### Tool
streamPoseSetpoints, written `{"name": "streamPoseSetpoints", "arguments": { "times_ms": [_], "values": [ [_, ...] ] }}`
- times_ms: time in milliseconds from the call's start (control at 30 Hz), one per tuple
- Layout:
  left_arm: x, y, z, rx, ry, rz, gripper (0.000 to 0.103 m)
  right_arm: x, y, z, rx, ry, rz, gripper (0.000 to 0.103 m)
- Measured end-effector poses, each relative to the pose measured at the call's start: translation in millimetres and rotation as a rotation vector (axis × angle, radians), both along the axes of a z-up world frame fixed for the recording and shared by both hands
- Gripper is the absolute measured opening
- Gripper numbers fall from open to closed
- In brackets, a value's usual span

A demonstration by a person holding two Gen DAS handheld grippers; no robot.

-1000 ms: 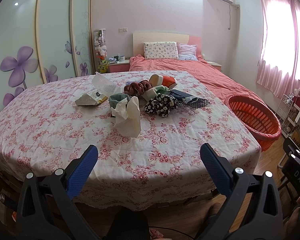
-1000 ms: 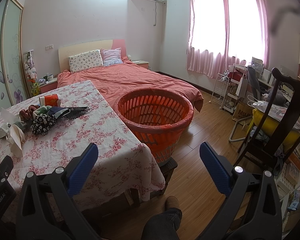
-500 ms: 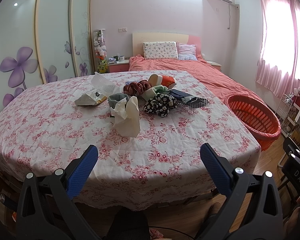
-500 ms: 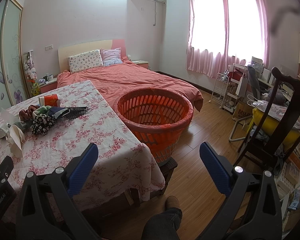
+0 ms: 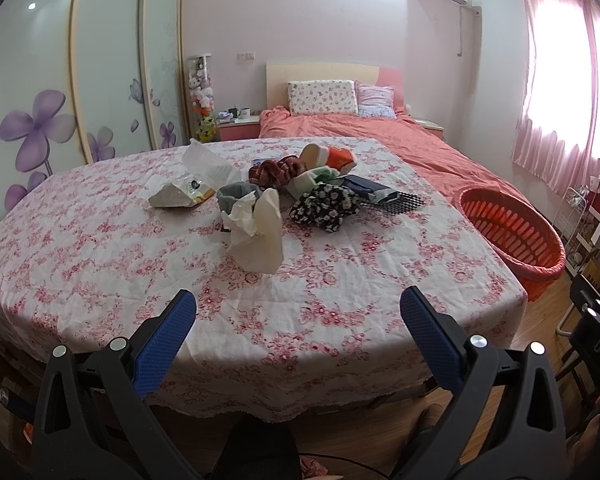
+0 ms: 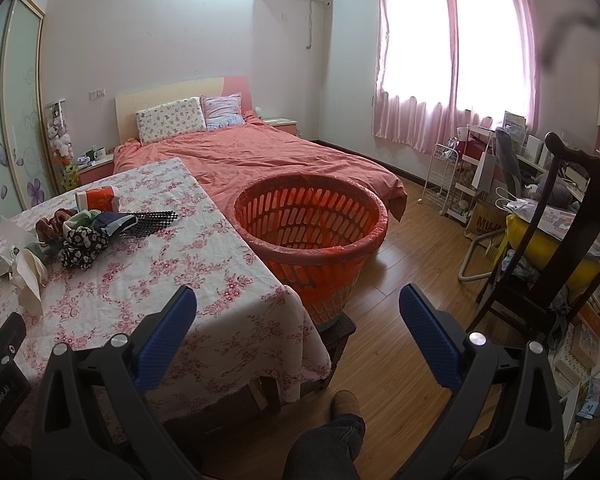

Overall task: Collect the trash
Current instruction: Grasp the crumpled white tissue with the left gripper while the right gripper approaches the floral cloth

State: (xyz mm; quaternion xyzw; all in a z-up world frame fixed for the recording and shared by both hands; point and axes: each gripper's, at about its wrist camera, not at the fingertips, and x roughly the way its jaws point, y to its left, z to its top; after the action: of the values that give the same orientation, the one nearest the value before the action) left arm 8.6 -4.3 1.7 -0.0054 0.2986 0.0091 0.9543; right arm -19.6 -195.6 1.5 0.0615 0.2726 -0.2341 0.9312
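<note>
A pile of trash lies on the floral-clothed table (image 5: 100,248): a crumpled white tissue (image 5: 256,232), a snack wrapper (image 5: 180,196), a clear plastic bag (image 5: 208,166), an orange paper cup (image 5: 332,156), a black mesh piece (image 5: 404,202), and mixed cloth items (image 5: 324,208). An orange basket (image 6: 312,224) stands by the table's right edge. My left gripper (image 5: 298,320) is open and empty, at the table's near edge. My right gripper (image 6: 298,320) is open and empty, over the table's corner, short of the basket.
A bed with an orange cover (image 6: 268,156) is behind the table. A dark wooden chair (image 6: 572,240) and cluttered shelves (image 6: 472,176) stand at the right. The basket rests on a low stool (image 6: 340,332). A person's leg (image 6: 332,436) shows below.
</note>
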Motion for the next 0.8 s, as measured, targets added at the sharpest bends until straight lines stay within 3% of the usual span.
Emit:
{"name": "streamPoseSetpoints", "arguments": {
  "times_ms": [300, 600, 700, 800],
  "values": [
    [36, 39, -16, -0.071, 0.040, 0.027, 0.101, 26, 5, -13, 0.026, 0.018, 0.029, 0.099],
    [85, 38, -26, -0.015, 0.055, 0.054, 0.101, 54, 12, -26, 0.043, 0.065, 0.088, 0.099],
    [100, 44, -32, -0.018, 0.081, 0.073, 0.098, 60, 13, -30, 0.046, 0.074, 0.096, 0.099],
    [111, 51, -38, -0.027, 0.098, 0.075, 0.088, 67, 12, -32, 0.060, 0.083, 0.104, 0.099]
  ]
}}
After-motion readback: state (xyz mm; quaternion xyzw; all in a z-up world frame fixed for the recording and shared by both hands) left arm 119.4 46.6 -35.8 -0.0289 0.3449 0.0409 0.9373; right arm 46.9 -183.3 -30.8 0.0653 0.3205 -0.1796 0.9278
